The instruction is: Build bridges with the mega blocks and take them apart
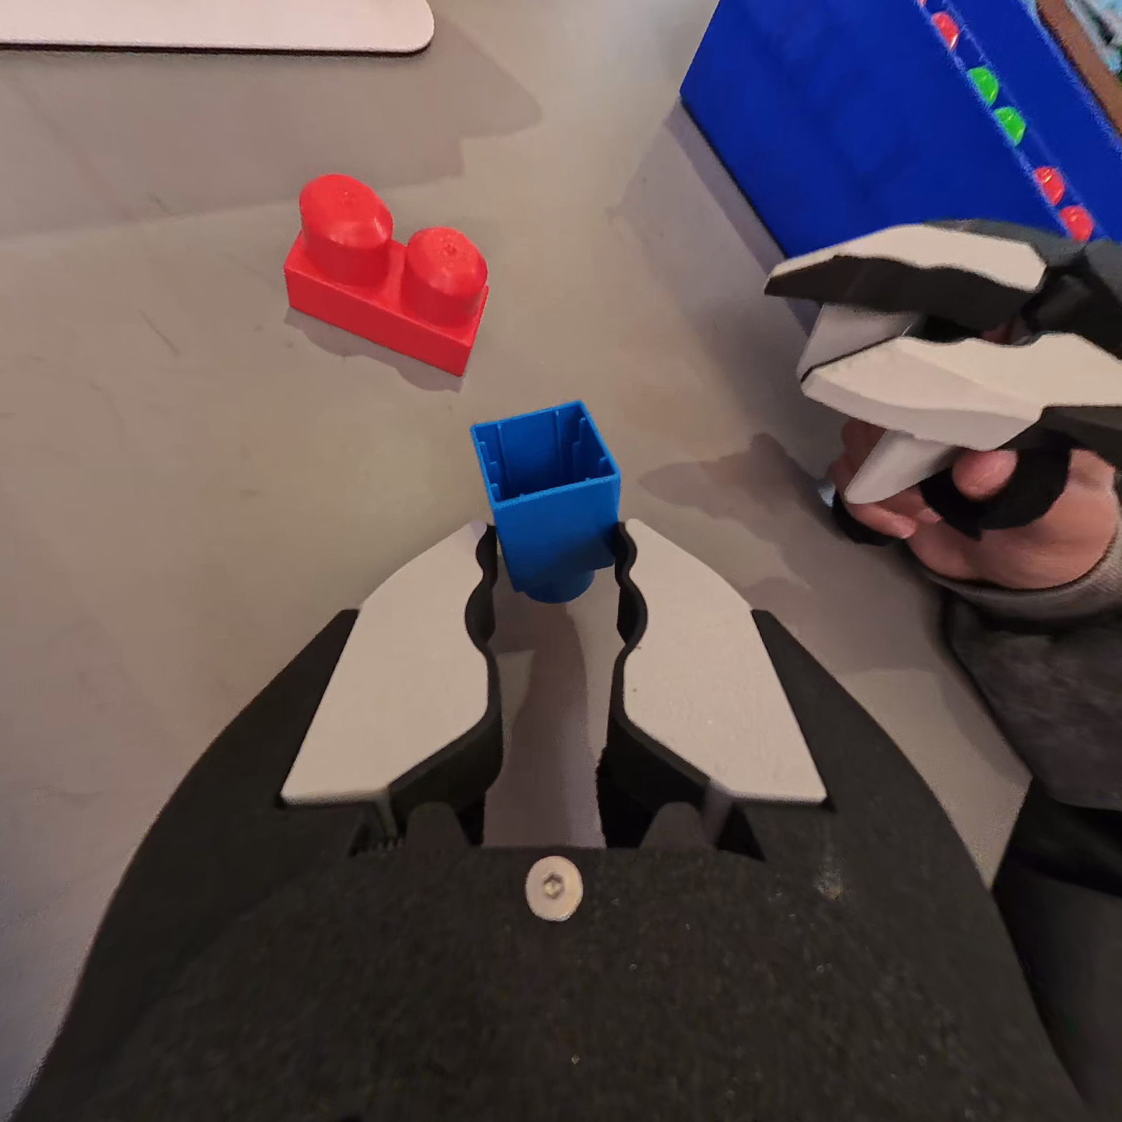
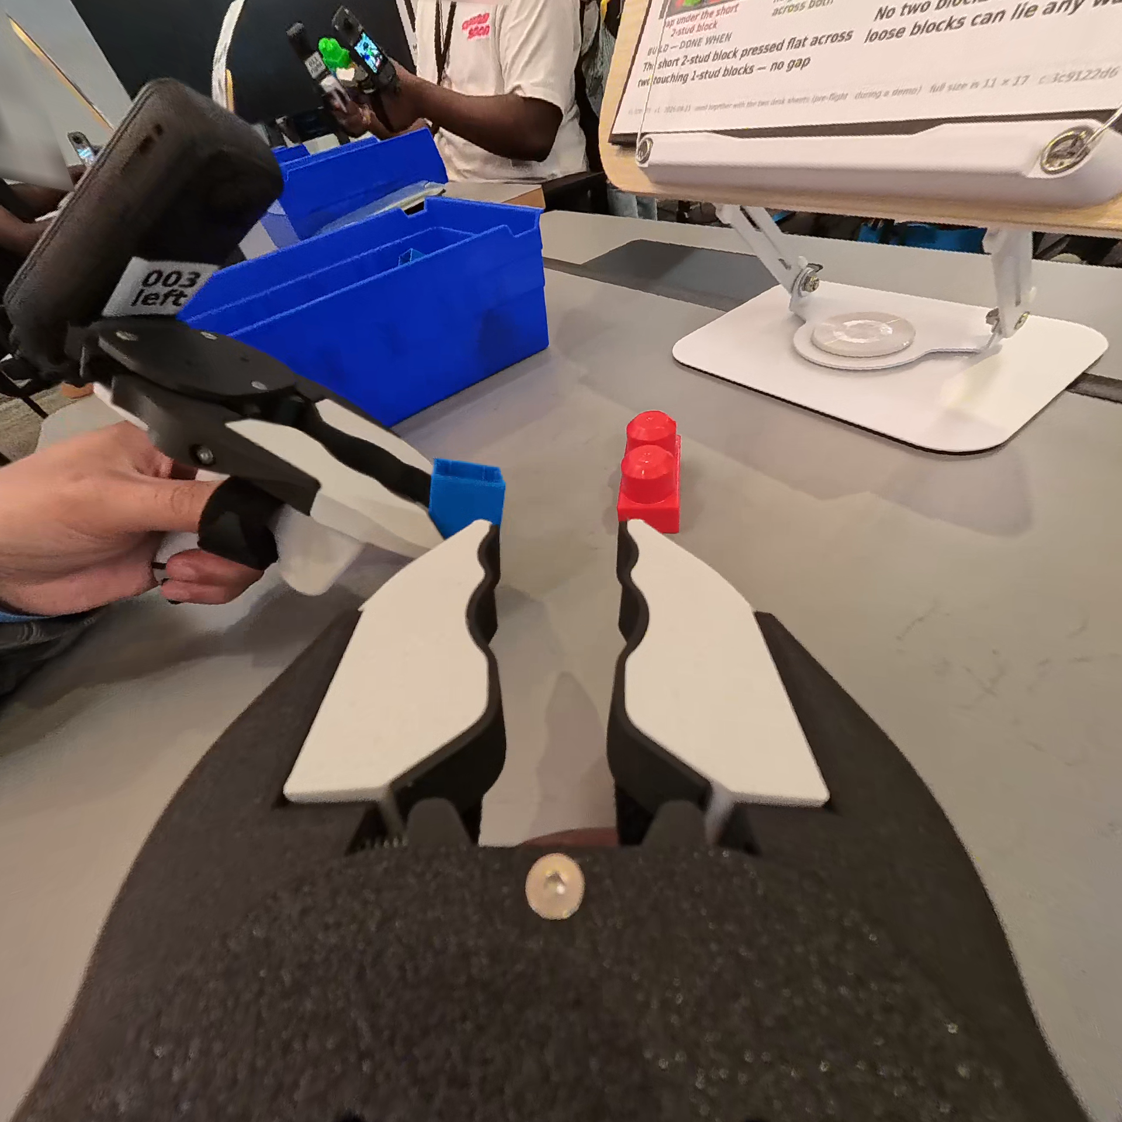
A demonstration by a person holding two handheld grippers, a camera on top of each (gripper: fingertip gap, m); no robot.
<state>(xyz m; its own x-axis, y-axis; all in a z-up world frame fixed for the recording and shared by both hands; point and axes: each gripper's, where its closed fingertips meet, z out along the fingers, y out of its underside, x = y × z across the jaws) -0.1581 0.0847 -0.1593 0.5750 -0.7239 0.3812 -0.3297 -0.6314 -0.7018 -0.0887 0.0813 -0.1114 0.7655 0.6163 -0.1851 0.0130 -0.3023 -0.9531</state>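
A blue one-stud block (image 1: 549, 504) is pinched between the tips of my left gripper (image 1: 555, 534), hollow underside facing away and up, stud towards the camera, held above the grey table. A red two-stud block (image 1: 388, 279) lies on the table, studs up, ahead and to the left. In the right wrist view the left gripper (image 2: 434, 504) holds the blue block (image 2: 467, 498) at the left, and the red block (image 2: 649, 479) sits just beyond my right gripper (image 2: 558, 534), which is open and empty. The right gripper also shows in the left wrist view (image 1: 795, 328).
A blue bin (image 2: 388, 316) stands at the back left of the table; it also shows in the left wrist view (image 1: 850, 121). A white stand base (image 2: 880, 376) carries an instruction board at the back right. A person stands behind the table.
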